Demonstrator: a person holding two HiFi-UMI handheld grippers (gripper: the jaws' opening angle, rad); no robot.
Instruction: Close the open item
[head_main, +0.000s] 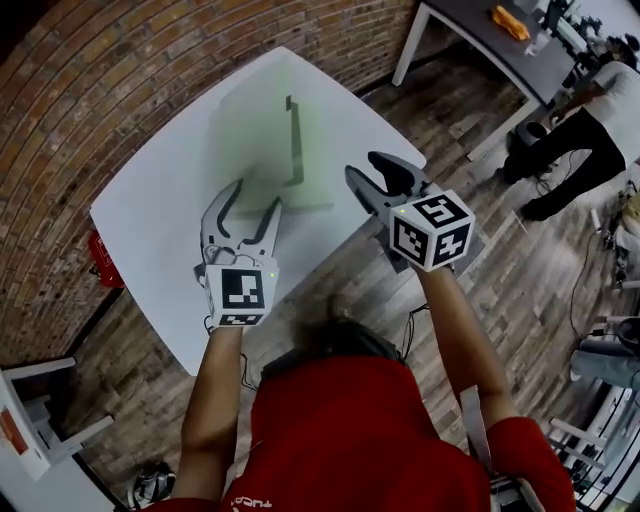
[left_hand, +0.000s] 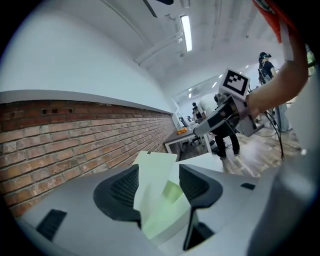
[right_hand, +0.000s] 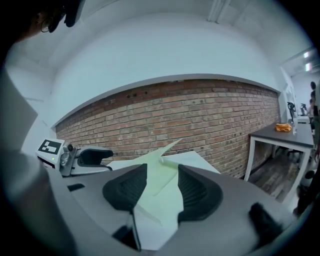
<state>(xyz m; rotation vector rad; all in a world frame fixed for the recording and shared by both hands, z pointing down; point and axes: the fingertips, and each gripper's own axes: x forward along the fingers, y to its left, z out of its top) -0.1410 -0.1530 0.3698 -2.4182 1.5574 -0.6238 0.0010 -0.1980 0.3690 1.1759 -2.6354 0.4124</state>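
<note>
The green folder (head_main: 255, 140) lay open in the middle of the desk (head_main: 150, 230), one leaf upright, with the left claw (head_main: 255, 196) and right claw (head_main: 362, 166) both released, empty and short of it, so the closing looked wholly undone.

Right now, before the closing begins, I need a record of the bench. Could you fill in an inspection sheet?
Surface: white table, holding only the pale green folder.
Job's things: pale green folder open, one leaf upright.
Clutter: red object beside the table's edge.
Grippers: left gripper and right gripper, jaws apart, gripping nothing.
Cables: cable loose on the floor.
Surroundings: brick wall, dark desk, standing person.
</note>
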